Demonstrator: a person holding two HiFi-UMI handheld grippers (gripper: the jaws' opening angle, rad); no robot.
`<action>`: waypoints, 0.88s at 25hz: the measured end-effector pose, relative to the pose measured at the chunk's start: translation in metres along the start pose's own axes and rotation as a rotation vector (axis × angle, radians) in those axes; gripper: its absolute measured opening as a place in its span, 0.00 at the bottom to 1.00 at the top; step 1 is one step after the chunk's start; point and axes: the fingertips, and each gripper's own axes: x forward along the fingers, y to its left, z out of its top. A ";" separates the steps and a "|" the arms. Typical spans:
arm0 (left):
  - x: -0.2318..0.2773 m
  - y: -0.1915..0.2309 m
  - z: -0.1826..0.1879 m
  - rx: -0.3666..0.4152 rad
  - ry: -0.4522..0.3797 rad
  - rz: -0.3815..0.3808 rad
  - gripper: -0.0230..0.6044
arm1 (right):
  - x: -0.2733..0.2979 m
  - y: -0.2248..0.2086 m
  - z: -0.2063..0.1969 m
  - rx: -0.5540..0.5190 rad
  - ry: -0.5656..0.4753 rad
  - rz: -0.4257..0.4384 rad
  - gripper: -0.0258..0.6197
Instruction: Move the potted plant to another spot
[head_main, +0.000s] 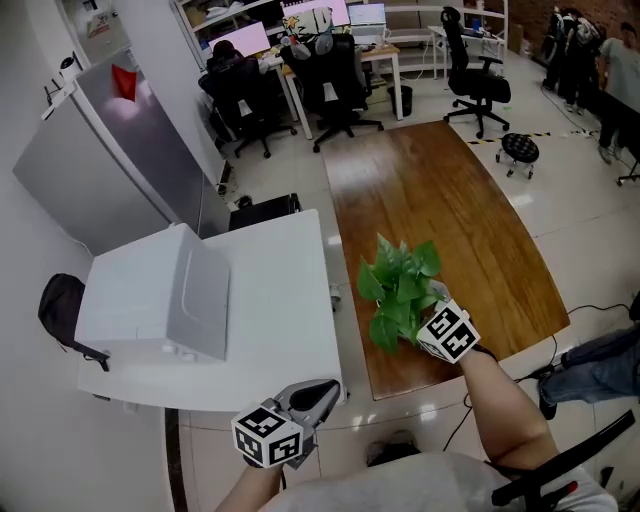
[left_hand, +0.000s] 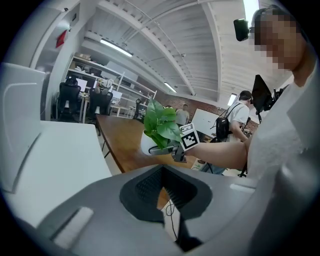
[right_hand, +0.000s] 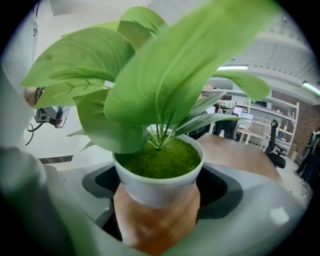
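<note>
The potted plant (head_main: 400, 285) has broad green leaves and a white pot (right_hand: 157, 180) topped with moss. It is at the near left corner of the brown wooden table (head_main: 450, 200). My right gripper (head_main: 415, 318) is shut on the pot, one jaw on each side of it (right_hand: 157, 195). The left gripper view shows the plant (left_hand: 160, 125) and right gripper (left_hand: 162, 149) from the side; I cannot tell whether the pot rests on the table. My left gripper (head_main: 325, 392) is low at the front edge of the white table (head_main: 270, 300), shut and holding nothing (left_hand: 162, 192).
A white box (head_main: 160, 295) sits on the white table to the left. A grey cabinet (head_main: 110, 160) stands at far left. Office chairs (head_main: 335, 80) and desks line the back, with a round stool (head_main: 518, 148) at right. A cable lies on the floor (head_main: 590, 310).
</note>
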 end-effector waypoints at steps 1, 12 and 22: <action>0.008 -0.004 0.002 0.008 0.004 -0.014 0.02 | -0.009 -0.009 -0.006 0.010 0.003 -0.017 0.77; 0.082 -0.051 0.016 0.074 0.066 -0.140 0.02 | -0.099 -0.084 -0.074 0.107 0.052 -0.185 0.77; 0.127 -0.072 0.034 0.133 0.075 -0.201 0.02 | -0.142 -0.116 -0.134 0.192 0.096 -0.271 0.77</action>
